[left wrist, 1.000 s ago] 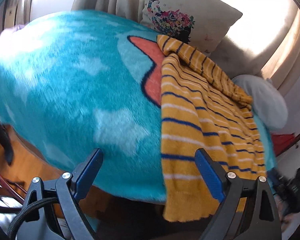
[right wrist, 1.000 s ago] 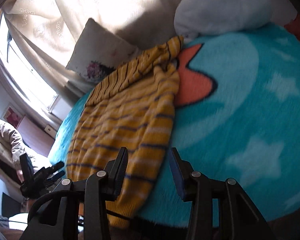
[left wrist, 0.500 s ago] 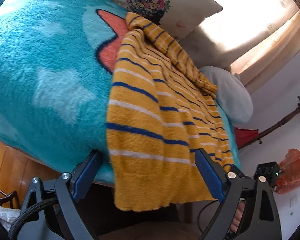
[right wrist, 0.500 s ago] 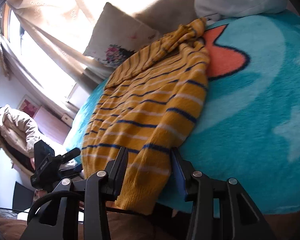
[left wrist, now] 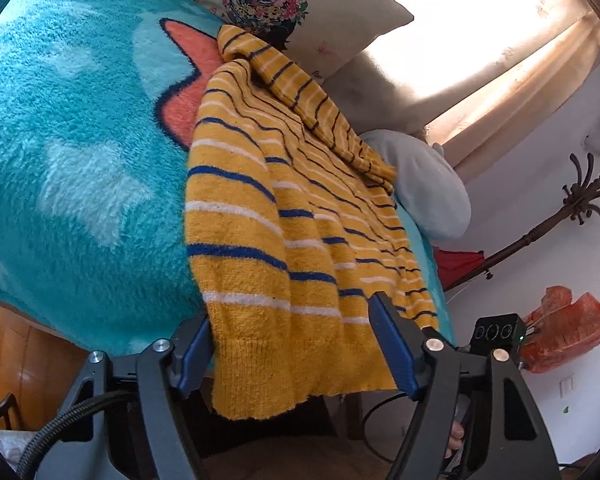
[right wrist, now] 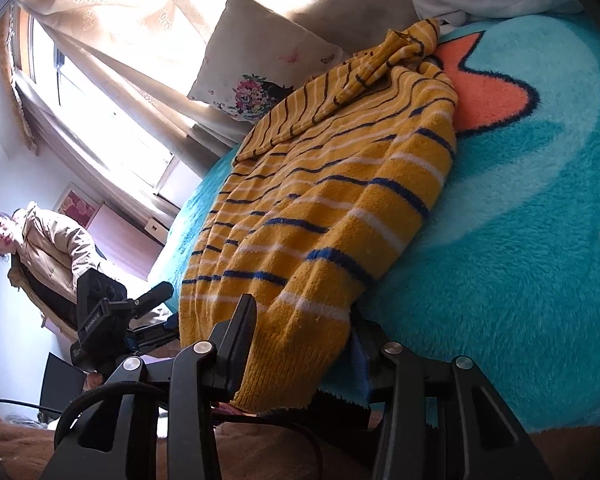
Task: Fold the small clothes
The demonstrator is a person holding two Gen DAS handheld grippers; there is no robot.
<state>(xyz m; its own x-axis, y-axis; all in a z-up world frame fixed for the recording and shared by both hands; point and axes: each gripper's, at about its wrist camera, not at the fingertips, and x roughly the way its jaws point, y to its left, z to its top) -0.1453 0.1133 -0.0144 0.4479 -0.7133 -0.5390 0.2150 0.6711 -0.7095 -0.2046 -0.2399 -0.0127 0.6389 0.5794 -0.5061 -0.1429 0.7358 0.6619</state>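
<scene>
Sweater (left wrist: 284, 248), yellow with blue and white stripes, lay on the turquoise fleece blanket (left wrist: 80, 152), its ribbed hem hanging over the blanket's near edge at 6 o'clock in both views. A second earlier the left wrist view had shown mostly blanket, with the sweater off at 3 o'clock; now the hem filled the middle, between the fingers of the left gripper (left wrist: 296, 344). Its jaws had just been closing, yet they stood wide, one finger at each side of the hem and neither pad clearly pressing the knit. The right gripper (right wrist: 300, 340) had come closer too: earlier its jaws hovered short of the cloth, and now the hem's right corner sat between them at a middling gap. Whether its pads pinched the fabric I could not tell, the far pad being hidden behind the knit. A folded sleeve (left wrist: 308, 92) ran across the sweater toward 1 o'clock, below a floral pillow (left wrist: 300, 4). Bare blanket lay open from 9 to 11 o'clock in the left view and from 2 to 4 in the right.
</scene>
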